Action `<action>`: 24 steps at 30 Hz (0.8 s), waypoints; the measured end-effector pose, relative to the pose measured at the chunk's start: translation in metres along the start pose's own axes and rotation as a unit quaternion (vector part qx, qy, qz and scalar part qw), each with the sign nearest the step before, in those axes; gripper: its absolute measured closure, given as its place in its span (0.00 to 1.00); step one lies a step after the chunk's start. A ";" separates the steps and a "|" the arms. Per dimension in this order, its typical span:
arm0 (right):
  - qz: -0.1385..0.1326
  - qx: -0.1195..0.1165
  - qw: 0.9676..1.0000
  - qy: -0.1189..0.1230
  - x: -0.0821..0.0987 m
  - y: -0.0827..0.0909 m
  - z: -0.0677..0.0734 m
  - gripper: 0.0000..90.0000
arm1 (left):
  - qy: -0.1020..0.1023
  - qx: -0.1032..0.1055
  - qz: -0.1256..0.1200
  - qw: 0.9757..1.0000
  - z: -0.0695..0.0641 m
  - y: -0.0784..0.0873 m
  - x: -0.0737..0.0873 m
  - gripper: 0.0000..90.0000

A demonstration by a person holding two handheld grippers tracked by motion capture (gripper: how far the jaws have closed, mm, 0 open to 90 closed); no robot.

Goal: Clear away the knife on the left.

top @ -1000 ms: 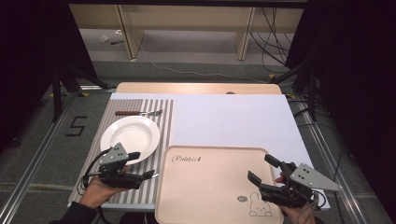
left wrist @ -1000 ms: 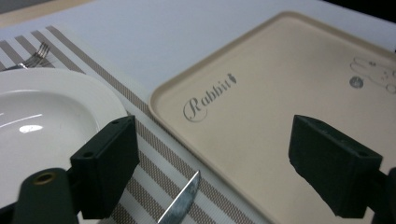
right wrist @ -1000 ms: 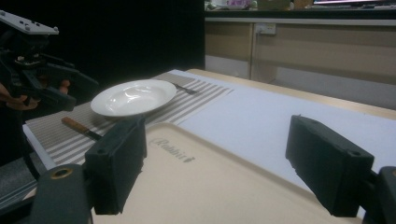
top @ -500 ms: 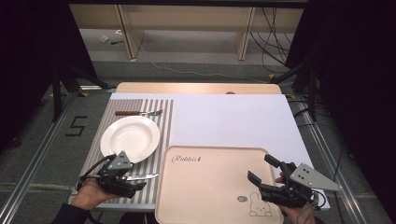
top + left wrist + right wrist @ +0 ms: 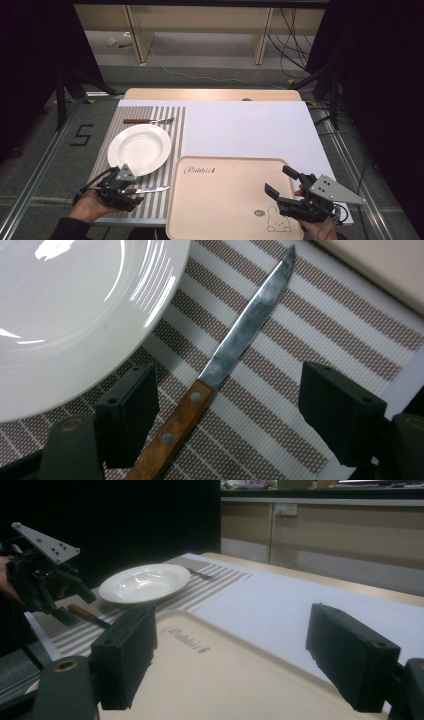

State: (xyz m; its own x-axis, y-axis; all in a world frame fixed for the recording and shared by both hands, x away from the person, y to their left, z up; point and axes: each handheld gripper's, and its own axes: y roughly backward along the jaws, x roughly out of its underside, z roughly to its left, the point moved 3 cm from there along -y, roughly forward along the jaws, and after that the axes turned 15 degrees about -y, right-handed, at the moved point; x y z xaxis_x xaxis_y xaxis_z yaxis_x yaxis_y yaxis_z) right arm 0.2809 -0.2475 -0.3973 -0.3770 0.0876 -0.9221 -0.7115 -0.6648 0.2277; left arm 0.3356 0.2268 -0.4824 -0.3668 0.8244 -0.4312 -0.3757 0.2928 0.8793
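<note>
Your left gripper (image 5: pixel 220 405): jaws wide, straddling wooden-handled knife (image 5: pixel 235 350) beside glossy plate (image 5: pixel 65 315) | right gripper (image 5: pixel 285 192): wide, seemingly above tray (image 5: pixel 220 200).

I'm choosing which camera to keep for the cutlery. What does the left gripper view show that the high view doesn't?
Left gripper view: the rivets in the knife handle, and its open black jaws either side of that handle. High view: the fork, the tray and the right tool. Both share the knife, the plate and the striped mat.
</note>
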 end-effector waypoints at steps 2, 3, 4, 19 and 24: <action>0.000 0.000 1.000 0.000 0.000 0.000 0.000 0.24 | -0.002 0.001 0.012 1.000 0.002 -0.002 0.002 0.28; 0.000 -0.001 1.000 0.000 0.000 0.000 0.000 0.24 | -0.001 0.000 0.016 1.000 0.004 -0.003 0.004 0.28; 0.000 -0.001 1.000 0.000 0.000 -0.001 0.000 0.24 | 0.001 -0.001 0.020 1.000 0.005 -0.004 0.005 0.29; -0.001 -0.001 1.000 0.001 0.000 -0.001 0.000 0.24 | 0.017 0.015 0.055 0.998 0.018 -0.012 0.010 0.43; 0.000 -0.001 1.000 0.003 0.000 -0.002 0.000 0.24 | 0.015 0.020 0.061 0.998 0.019 -0.013 0.007 0.49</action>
State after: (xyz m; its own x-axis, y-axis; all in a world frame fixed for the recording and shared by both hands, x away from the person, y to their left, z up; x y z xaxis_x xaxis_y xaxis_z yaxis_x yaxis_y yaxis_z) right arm 0.2821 -0.2462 -0.3980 -0.3733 0.0838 -0.9239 -0.7108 -0.6658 0.2269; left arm 0.3540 0.2381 -0.4928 -0.4327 0.8404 -0.3263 -0.2923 0.2116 0.9326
